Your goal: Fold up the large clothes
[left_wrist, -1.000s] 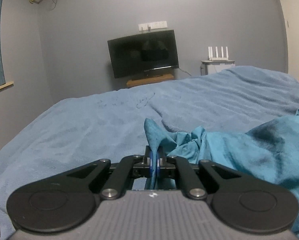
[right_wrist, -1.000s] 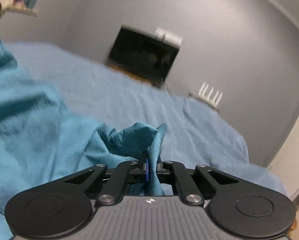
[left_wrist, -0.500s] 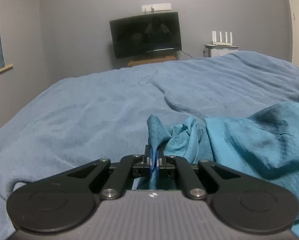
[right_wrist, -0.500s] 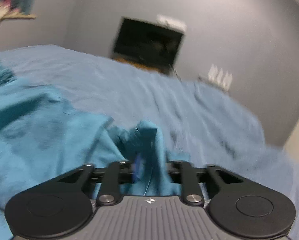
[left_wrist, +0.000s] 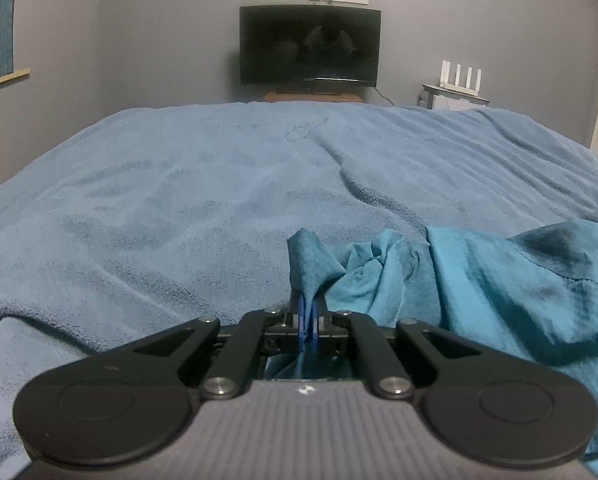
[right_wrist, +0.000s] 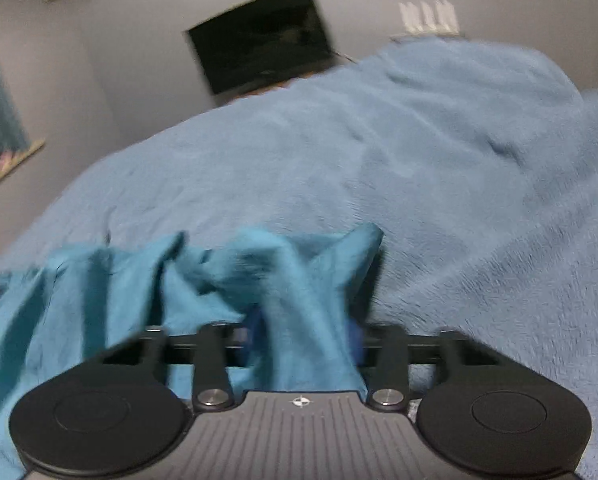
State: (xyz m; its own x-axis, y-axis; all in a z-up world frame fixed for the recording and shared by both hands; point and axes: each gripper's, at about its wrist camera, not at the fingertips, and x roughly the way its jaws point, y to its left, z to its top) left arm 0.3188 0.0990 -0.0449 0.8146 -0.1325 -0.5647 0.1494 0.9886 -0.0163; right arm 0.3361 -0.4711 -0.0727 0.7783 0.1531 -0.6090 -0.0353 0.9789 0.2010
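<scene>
A teal garment [left_wrist: 499,280] lies crumpled on the light blue bedcover [left_wrist: 179,200], off to the right in the left wrist view. My left gripper [left_wrist: 307,308] is shut on a pinched corner of it, low over the bed. In the blurred right wrist view, another edge of the garment [right_wrist: 119,292] bunches up between the jaws of my right gripper [right_wrist: 303,320]. Those jaws stand apart and are closing, with the cloth loose in the gap. The bedcover [right_wrist: 459,200] stretches away behind it.
A dark TV [left_wrist: 309,46] stands on a low wooden stand at the far wall. To its right sits a white router [left_wrist: 461,76] on a small table. A window sill [left_wrist: 3,78] and a teal curtain are at the left.
The right jaws went from shut on the cloth to apart, and that gripper swung and rolled across the bed. The left gripper sank toward the bed, still pinching its corner.
</scene>
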